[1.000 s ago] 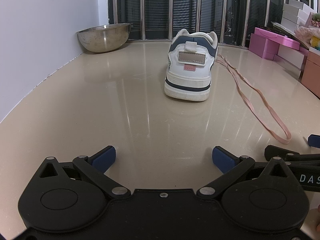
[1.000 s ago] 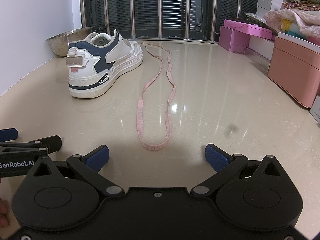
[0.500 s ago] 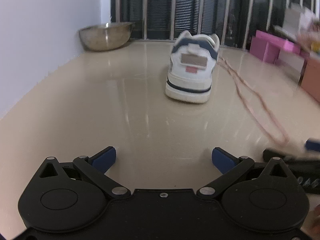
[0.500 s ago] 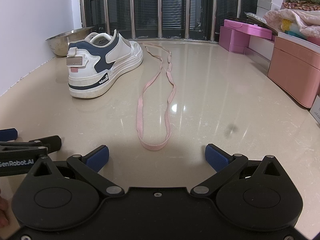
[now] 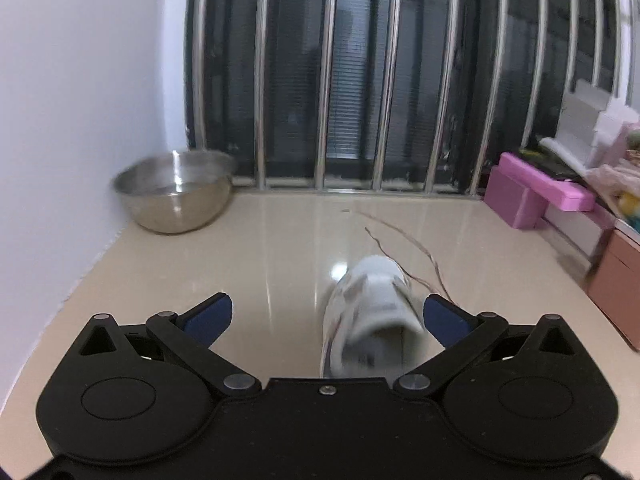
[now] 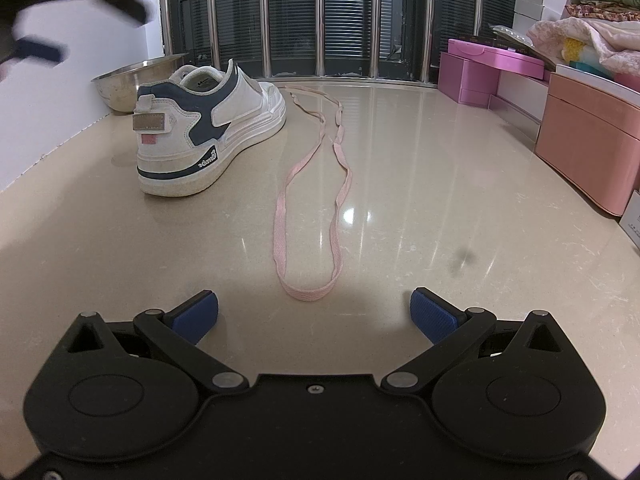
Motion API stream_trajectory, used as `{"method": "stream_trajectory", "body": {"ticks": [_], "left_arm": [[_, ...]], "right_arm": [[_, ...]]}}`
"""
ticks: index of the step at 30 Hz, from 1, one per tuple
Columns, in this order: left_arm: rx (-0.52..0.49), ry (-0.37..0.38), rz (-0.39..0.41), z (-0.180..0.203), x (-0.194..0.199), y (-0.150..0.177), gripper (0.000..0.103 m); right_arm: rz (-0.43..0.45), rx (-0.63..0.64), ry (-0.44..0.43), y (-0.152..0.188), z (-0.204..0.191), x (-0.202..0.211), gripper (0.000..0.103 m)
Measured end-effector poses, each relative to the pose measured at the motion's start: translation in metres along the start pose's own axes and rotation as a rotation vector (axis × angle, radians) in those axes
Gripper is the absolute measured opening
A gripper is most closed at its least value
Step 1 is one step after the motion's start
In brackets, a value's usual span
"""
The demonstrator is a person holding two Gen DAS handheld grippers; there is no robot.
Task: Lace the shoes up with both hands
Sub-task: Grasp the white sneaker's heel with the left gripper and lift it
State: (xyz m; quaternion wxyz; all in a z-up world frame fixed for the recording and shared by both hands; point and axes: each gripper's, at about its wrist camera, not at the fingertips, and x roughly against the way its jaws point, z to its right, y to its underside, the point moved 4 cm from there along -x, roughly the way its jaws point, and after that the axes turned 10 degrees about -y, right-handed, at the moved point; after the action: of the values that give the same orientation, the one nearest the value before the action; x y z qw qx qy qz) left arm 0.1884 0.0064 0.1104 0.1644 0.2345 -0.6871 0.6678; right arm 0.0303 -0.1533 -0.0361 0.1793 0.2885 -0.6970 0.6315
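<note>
A white and navy sneaker (image 6: 208, 128) stands on the beige floor, heel towards me, with no lace in it. To its right a pink lace (image 6: 312, 200) lies in a long loop. My right gripper (image 6: 314, 312) is open and low over the floor, just short of the loop's near end. In the left wrist view my left gripper (image 5: 326, 314) is open and high above the blurred sneaker (image 5: 372, 308), which shows close to the right finger. The lace (image 5: 408, 240) trails beyond it. One blurred blue pad (image 6: 40, 50) of the left gripper shows at the upper left of the right wrist view.
A steel bowl (image 5: 172, 196) sits in the far left corner against the white wall. Pink boxes (image 6: 488, 68) and a salmon box (image 6: 592, 136) line the right side under folded cloth. A barred dark window (image 5: 360, 80) closes the far end.
My left gripper has risen and swung forward over the sneaker, leaving the floor beside the right gripper. The right gripper, sneaker and lace have stayed put.
</note>
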Motion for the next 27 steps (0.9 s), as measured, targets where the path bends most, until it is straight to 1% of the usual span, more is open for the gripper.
{"method": "stream_trajectory", "body": {"ticks": [2,4,7,8,9,11,12,14,15,17,18,20,21,24,26,27], "left_arm": [[-0.049,-0.030,-0.047,0.011,-0.034,-0.007,0.101],[-0.111,-0.034,-0.102,0.025,-0.063,-0.001,0.099],[-0.162,0.017,-0.165,0.035,-0.089,0.011,0.081],[-0.181,0.013,-0.178,0.037,-0.097,0.016,0.066],[-0.186,-0.001,-0.175,0.036,-0.102,0.020,0.062],[-0.137,0.022,-0.181,0.028,-0.111,0.026,0.053],[-0.098,0.043,-0.192,0.023,-0.115,0.029,0.053],[-0.034,0.070,-0.182,0.018,-0.121,0.039,0.053],[-0.021,0.084,-0.173,0.016,-0.121,0.040,0.047],[-0.024,0.115,-0.163,0.016,-0.115,0.040,0.025],[-0.051,0.097,-0.153,0.016,-0.110,0.038,0.016],[-0.098,0.062,-0.134,0.016,-0.100,0.036,0.015],[-0.101,0.058,-0.128,0.013,-0.095,0.038,0.015],[-0.040,0.080,-0.149,-0.011,-0.080,0.041,0.014],[-0.042,0.079,-0.136,-0.030,-0.058,0.046,0.014],[-0.059,0.071,-0.120,-0.037,-0.045,0.049,0.014]], "right_arm": [[0.000,0.000,0.000,0.001,-0.002,0.001,0.103],[0.000,0.000,0.000,-0.001,-0.001,0.001,0.103],[0.000,-0.001,-0.001,-0.001,-0.001,0.000,0.103],[0.000,-0.001,-0.001,-0.001,-0.001,0.001,0.103],[0.000,-0.001,-0.001,-0.001,-0.001,0.001,0.103],[0.000,0.000,-0.001,-0.001,-0.001,0.001,0.103],[-0.001,0.000,0.000,-0.001,-0.001,0.001,0.103],[-0.001,0.002,0.001,-0.001,-0.001,0.000,0.103],[-0.001,0.002,0.002,-0.001,-0.001,0.000,0.103],[-0.002,0.003,0.002,-0.001,-0.001,0.000,0.103],[-0.002,0.003,0.002,-0.001,-0.001,0.000,0.103],[-0.002,0.003,0.002,-0.001,-0.001,0.000,0.103],[-0.002,0.003,0.002,-0.001,-0.001,0.000,0.103],[-0.003,0.005,0.002,-0.001,0.000,-0.001,0.103],[-0.007,0.014,-0.003,-0.002,0.001,-0.001,0.102],[-0.016,0.021,-0.012,-0.003,0.001,-0.001,0.100]]}}
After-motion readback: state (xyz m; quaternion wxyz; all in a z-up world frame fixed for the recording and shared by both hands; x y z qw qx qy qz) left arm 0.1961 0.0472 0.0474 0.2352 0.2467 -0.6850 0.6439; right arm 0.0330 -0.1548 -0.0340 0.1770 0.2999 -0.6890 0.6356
